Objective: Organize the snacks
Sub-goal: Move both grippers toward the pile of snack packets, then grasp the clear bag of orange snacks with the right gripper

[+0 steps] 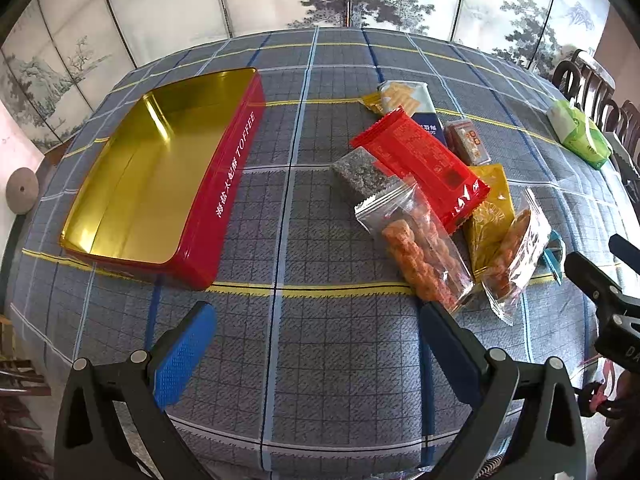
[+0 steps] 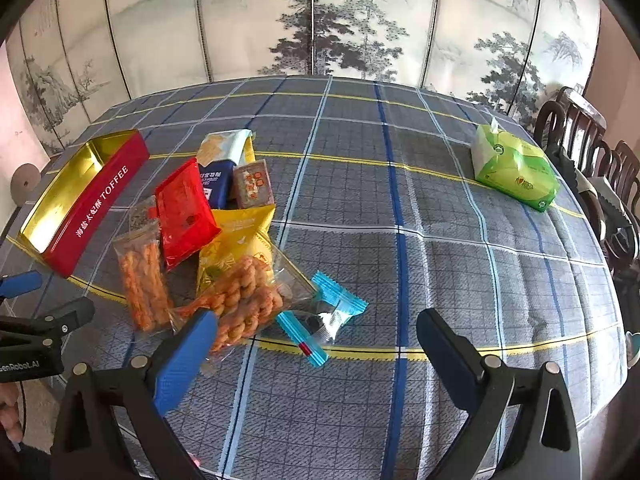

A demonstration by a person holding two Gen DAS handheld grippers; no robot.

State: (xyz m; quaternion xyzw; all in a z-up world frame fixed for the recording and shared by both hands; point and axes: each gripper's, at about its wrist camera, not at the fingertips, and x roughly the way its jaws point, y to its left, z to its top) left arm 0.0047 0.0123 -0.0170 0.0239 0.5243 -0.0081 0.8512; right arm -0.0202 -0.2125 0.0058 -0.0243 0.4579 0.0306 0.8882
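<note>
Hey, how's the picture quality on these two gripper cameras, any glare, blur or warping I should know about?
Left wrist: sharp, strong fisheye bowing the tablecloth, bright glare inside the gold tin. Right wrist: also sharp and bowed, dark corners, sheen on the clear twist bag; the tissue pack stays readable.

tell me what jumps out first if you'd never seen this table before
The open red toffee tin with its shiny gold inside, empty, lies on the left of the plaid tablecloth. Beside it to the right sits a jumbled pile of snack packets, topped by a bright red packet with clear bags of orange twists in front. A green tissue pack lies apart at the far right.
</note>
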